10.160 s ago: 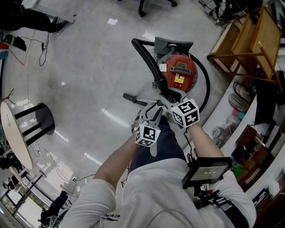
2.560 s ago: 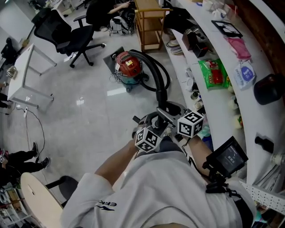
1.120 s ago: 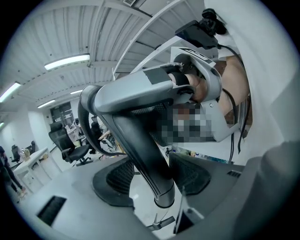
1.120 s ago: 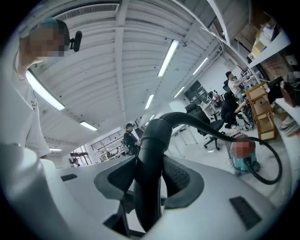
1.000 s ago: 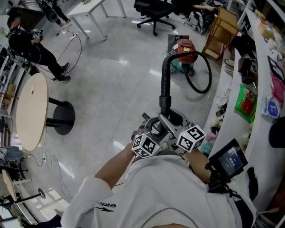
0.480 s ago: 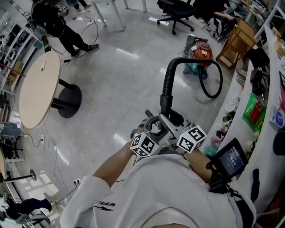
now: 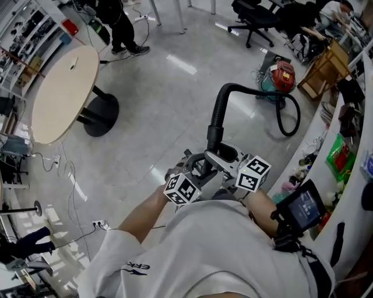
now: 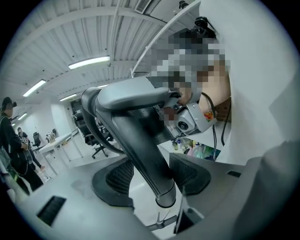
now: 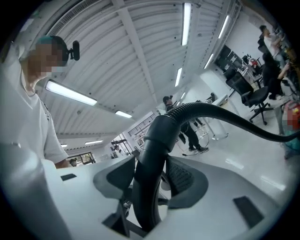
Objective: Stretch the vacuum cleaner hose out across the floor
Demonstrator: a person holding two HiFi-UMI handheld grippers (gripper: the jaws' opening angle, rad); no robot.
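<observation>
Starting at the upper left of the frame, a round desk (image 7: pixel 61 93) on a black foot can be seen on the shiny grey floor (image 7: pixel 157 99).

Down at the lower middle, the left tool (image 7: pixel 195 169) is clamped onto the vacuum's handle tube (image 8: pixel 143 154). In the left gripper view both jaws are squeezed in against that dark tube from either side.

Just right of it, the right tool (image 7: pixel 224 158) is closed around the black cuff (image 9: pixel 154 140) where the ribbed part begins, with both pads pressed on it. The two tools are held close together, right in front of the person's white shirt (image 7: pixel 215 250).

From the cuff, the vacuum cleaner hose (image 7: pixel 217 113) is seen rising off the floor and bending over in an arc toward the right. It ends in a loop lying on the floor next to the red vacuum cleaner (image 7: pixel 284 75) in the upper right, so it's only partly stretched out.

A black office chair (image 7: pixel 259 14) is parked at the top edge, and a long white desk (image 7: pixel 326 192) crowded with stuff runs down the right side.
</observation>
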